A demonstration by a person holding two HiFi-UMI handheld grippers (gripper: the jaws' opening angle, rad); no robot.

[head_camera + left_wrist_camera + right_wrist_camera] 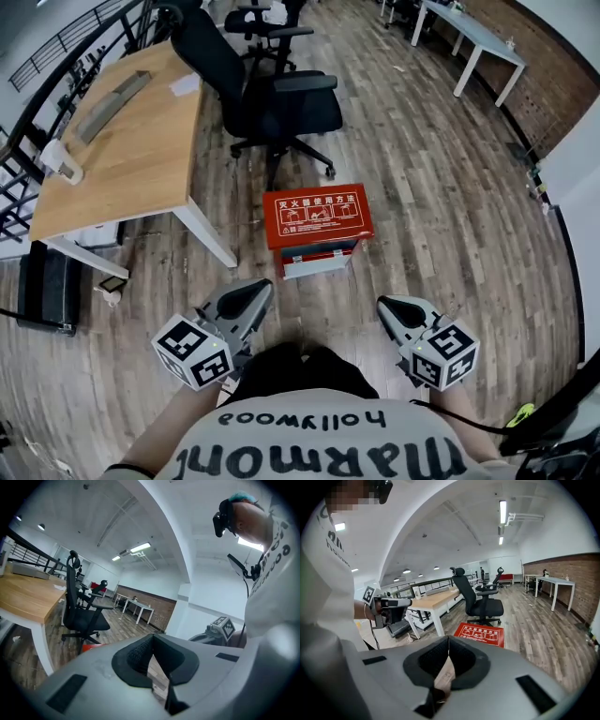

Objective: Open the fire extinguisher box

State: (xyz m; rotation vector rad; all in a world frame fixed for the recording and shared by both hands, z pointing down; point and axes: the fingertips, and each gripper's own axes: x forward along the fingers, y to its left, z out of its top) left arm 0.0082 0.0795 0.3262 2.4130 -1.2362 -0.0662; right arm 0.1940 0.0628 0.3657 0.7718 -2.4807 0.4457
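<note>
The red fire extinguisher box (pixel 317 218) lies on the wooden floor with its printed lid up and closed, a grey front below it. It also shows in the right gripper view as a red box (pixel 479 634) beyond the jaws, and as a red sliver (pixel 90 646) in the left gripper view. My left gripper (pixel 260 291) and right gripper (pixel 383 306) hang close to the person's body, short of the box and apart from it. Both pairs of jaws meet at their tips with nothing between them, left gripper (pixel 151 637) and right gripper (pixel 448 638).
A wooden desk (pixel 122 141) with white legs stands left of the box. A black office chair (pixel 277 98) stands just behind the box. A white table (pixel 469 37) is at the far right by a brick wall. A black railing (pixel 19 141) runs along the left.
</note>
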